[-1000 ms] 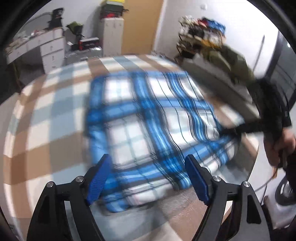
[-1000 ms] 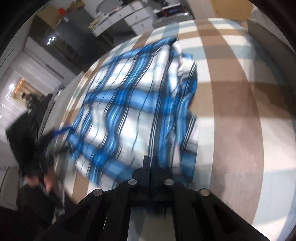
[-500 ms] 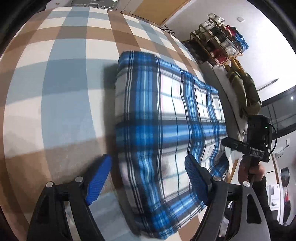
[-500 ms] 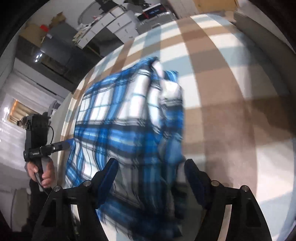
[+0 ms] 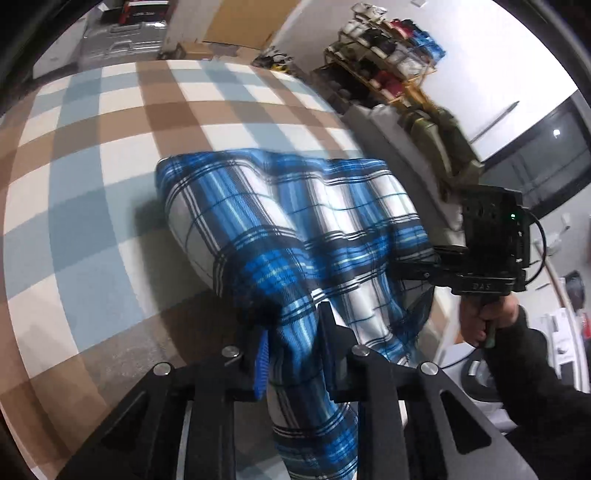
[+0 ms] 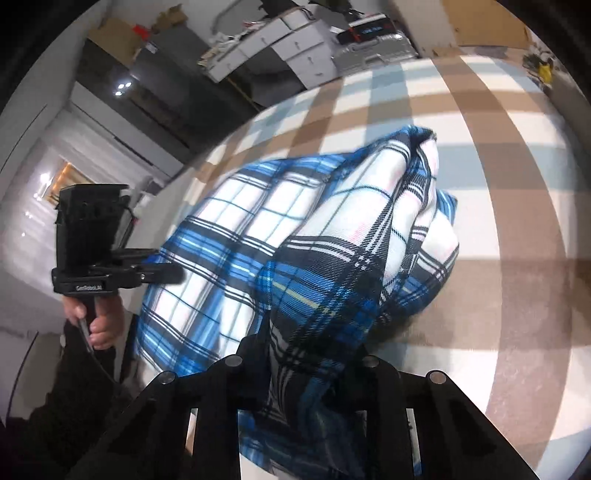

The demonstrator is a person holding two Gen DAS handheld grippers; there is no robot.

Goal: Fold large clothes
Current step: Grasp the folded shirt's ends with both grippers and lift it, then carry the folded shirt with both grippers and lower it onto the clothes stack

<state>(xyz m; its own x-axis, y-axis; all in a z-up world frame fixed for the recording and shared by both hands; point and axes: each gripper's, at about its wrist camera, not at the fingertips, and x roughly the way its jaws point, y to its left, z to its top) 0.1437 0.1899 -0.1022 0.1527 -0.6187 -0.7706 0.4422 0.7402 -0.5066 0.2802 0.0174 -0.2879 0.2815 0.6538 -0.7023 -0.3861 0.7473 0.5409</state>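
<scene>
A blue, white and black plaid garment [image 5: 280,214] lies folded on a bed with a brown, blue and cream checked cover [image 5: 92,166]. My left gripper [image 5: 291,317] is closing, and a bunched near corner of the cloth sits pinched between its blue pads and lifted. In the right wrist view my right gripper [image 6: 310,339] is closing too, with a gathered corner of the garment [image 6: 236,229] squeezed between its fingers. Each gripper shows in the other's view, at the cloth's near edge: the right gripper [image 5: 406,266] and the left gripper [image 6: 170,275].
A person's hand [image 5: 487,321] in a dark sleeve holds the right gripper's handle. Past the bed's right side stand a pale bench with green clothing [image 5: 432,129] and a cluttered shelf [image 5: 388,37]. White drawers [image 6: 288,40] and a silver case [image 5: 122,33] stand beyond the checked cover [image 6: 498,184].
Both grippers stood open over the flat garment half a second ago. Now each has closed on a near corner, and the cloth has bunched and risen off the bed.
</scene>
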